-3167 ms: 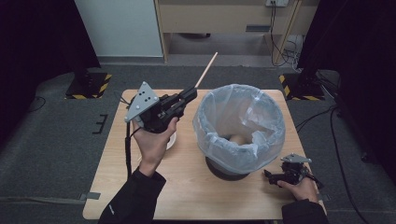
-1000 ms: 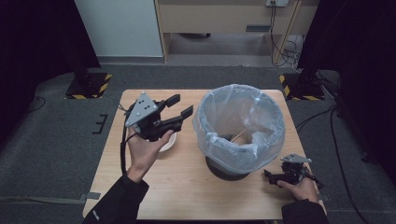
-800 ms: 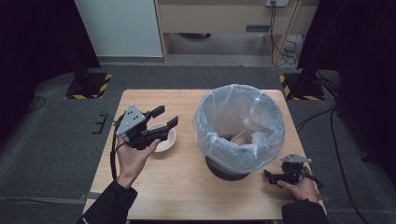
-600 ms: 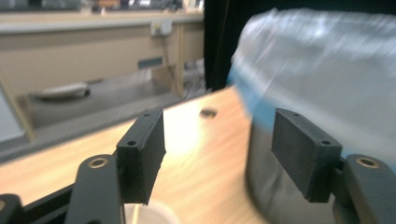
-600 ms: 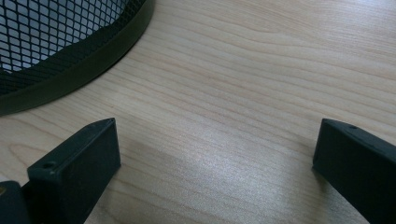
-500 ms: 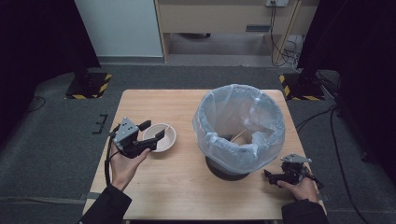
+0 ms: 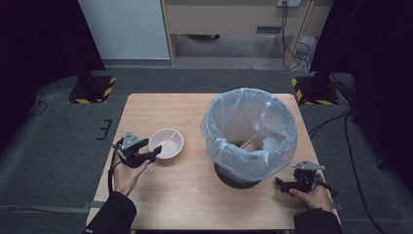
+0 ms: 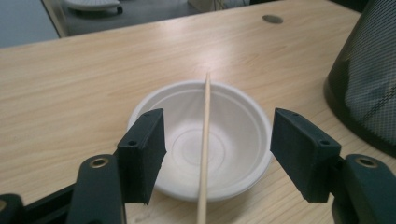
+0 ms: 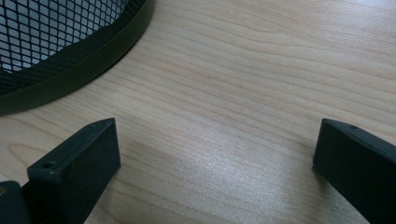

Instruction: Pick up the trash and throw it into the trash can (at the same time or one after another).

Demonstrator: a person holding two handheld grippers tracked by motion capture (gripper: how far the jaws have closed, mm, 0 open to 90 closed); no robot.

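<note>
Since the earlier frames the left gripper (image 7: pixel 146 157) has come down from above the bin, where it held a wooden stick, to table level at the near-left rim of the bowl, and one stick now lies inside the bin. A second stick (image 8: pixel 204 140), thin, straight and pale, lies across the bowl (image 8: pixel 205 144), reaching past its near and far rims; in the left gripper view it runs up between the two black jaws, which have just been closing a little but stand apart on either side without touching it. The bowl is a shallow, round, white throwaway dish with a smooth, pressed bottom, sitting left of centre on the wooden table (image 7: pixel 185 204). By my reading the step in hand is the pick-up of this remaining stick; the next move calls for easing forward and low so the pads meet on the thin shaft without nudging the light bowl, then shutting firmly. To the right stands the bin (image 7: pixel 248 131), a dark mesh basket lined with a crinkled clear bag. Beyond it, at the near-right corner, the right gripper (image 7: pixel 282 184) rests on the table with its jaws wide apart and nothing between them.
</note>
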